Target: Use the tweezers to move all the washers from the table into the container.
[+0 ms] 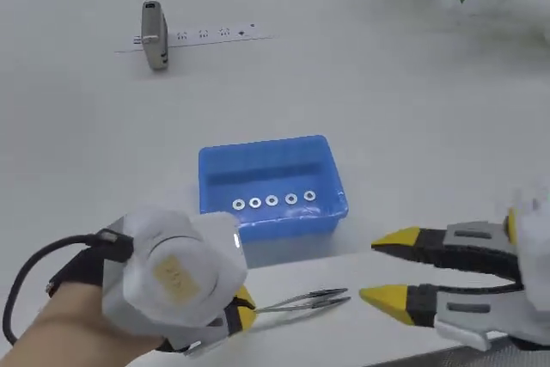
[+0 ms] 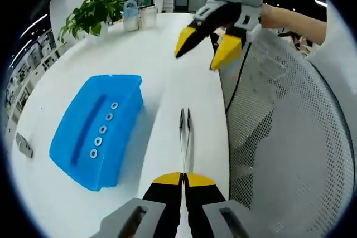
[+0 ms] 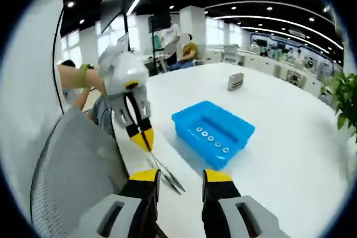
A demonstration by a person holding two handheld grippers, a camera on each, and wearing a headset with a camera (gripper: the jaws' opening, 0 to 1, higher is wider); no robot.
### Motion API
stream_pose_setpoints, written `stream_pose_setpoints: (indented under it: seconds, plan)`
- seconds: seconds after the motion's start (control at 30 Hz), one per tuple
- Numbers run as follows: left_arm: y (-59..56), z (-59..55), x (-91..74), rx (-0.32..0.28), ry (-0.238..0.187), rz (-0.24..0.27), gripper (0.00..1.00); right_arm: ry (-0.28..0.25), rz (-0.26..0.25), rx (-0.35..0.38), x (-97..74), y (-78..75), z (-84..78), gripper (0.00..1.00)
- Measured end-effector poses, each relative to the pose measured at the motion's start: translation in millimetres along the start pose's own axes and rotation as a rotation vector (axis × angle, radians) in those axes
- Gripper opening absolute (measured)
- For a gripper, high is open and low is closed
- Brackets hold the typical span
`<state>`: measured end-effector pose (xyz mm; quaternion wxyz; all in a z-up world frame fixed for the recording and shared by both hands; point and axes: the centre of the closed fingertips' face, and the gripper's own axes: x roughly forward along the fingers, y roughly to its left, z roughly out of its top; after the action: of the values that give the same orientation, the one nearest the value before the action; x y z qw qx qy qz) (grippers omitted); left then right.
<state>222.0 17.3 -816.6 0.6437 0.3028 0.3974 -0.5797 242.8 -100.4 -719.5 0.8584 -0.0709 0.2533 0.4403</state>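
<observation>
Right gripper (image 3: 181,175) has its two yellow-tipped jaws sticking up from the bottom, spread well apart. The left gripper (image 3: 145,137) pokes in from the left, jaws pinched together on the back end of the tweezers (image 3: 166,175). Those run along the near edge of the white bench (image 3: 279,154), tips pointing toward the right gripper. A bit further in sits the blue container (image 3: 191,142), with five washers (image 3: 211,140) lined up in a row on its floor. There's a small grey device (image 3: 235,81) toward the far edge, a plant (image 3: 341,94) off to the right, and a mesh chair back (image 3: 78,160) lower left.
</observation>
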Motion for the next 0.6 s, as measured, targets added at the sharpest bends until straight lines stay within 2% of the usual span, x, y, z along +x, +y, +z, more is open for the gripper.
stream_pose_setpoints:
  seconds: [0.13, 0.2, 0.23, 0.27, 0.33, 0.4, 0.47, 0.6]
  plan:
    - [2.4, -7.3, 8.8, 0.006, 0.075, 0.015, 0.00, -0.047, -0.150, 0.046, -25.8, -28.6, 6.3, 0.33]
    - [3.9, -10.2, 10.0, 0.014, 0.109, 0.027, 0.00, -0.064, -0.183, 0.061, -32.1, -35.7, 7.9, 0.36]
    - [3.9, -8.7, 10.7, 0.012, 0.111, 0.029, 0.00, -0.091, -0.200, 0.076, -36.3, -39.5, 10.8, 0.37]
    - [4.0, -9.1, 10.2, -0.002, 0.123, 0.030, 0.00, -0.100, -0.198, 0.079, -36.4, -39.4, 12.2, 0.38]
    - [4.2, -8.6, 10.0, -0.001, 0.131, 0.034, 0.00, -0.165, -0.165, 0.098, -39.6, -36.0, 21.9, 0.38]
    - [4.7, -11.5, 11.1, -0.006, 0.152, 0.041, 0.00, -0.193, -0.127, 0.109, -40.0, -31.4, 27.5, 0.37]
    - [5.9, -11.4, 11.5, -0.026, 0.148, 0.043, 0.00, -0.208, -0.117, 0.086, -40.2, -29.9, 31.8, 0.37]
    - [3.6, -11.8, 10.2, -0.129, 0.120, 0.068, 0.00, -0.237, -0.069, 0.058, -41.1, -27.4, 37.6, 0.37]
